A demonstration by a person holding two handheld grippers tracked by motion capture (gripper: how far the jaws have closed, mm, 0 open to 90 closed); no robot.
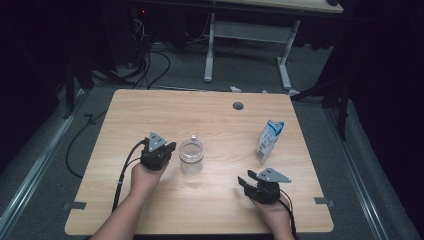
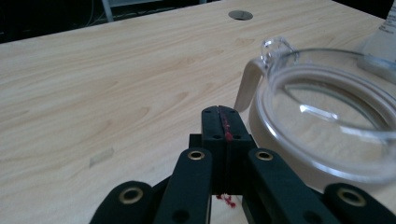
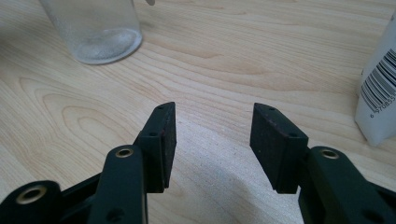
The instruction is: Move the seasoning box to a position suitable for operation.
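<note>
Just to the right of the left gripper (image 1: 170,148) stands a clear plastic pitcher (image 1: 191,156), upright on the wooden table (image 1: 150,110), close beside the gripper but apart from it. That gripper's jaws are pressed flat together with nothing between them, as the left gripper view shows (image 2: 223,122); a little red thread or residue runs along the seam where the pads meet. From that camera the pitcher (image 2: 327,121) sits ahead and to the right of the jaws, its round open rim and pale handle in plain sight. The right gripper (image 1: 245,181) is held low over the table with its jaws spread wide apart and nothing in the gap (image 3: 212,135); bare wood shows between them. Ahead and to the right of the right gripper stands a small blue-and-white milk carton (image 1: 270,140), upright, whose barcoded side shows at the edge of the right gripper view (image 3: 378,93). The pitcher's base (image 3: 95,28) lies ahead and to the left of those open jaws, well apart from them.
</note>
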